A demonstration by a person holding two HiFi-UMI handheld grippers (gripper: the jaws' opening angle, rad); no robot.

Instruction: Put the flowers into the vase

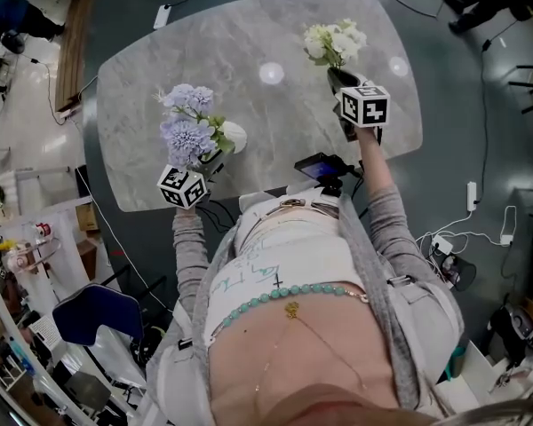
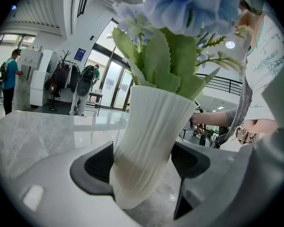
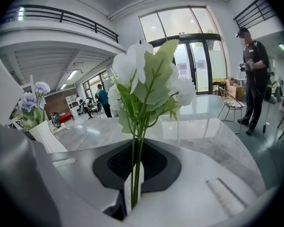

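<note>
At the near left of the counter [image 1: 249,51], the jaws of our left gripper [image 2: 144,169] clamp the tilted white vase [image 2: 149,126] holding blue flowers [image 2: 189,4]. Well to the right, we pinch the white flowers [image 3: 146,79] by their stems in the right gripper [image 3: 134,186].

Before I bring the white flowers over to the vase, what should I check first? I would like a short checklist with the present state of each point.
1. Left gripper grips the vase: ok, its jaws are closed on the ribbed wall.
2. Right gripper holds the white flowers: ok, jaws shut on the stems.
3. Free room at the vase mouth: cannot tell, the purple flowers and their leaves cover it.
4. Vase stands on the table: cannot tell.
5. Way between the two grippers: ok, only bare table there in the head view.
</note>
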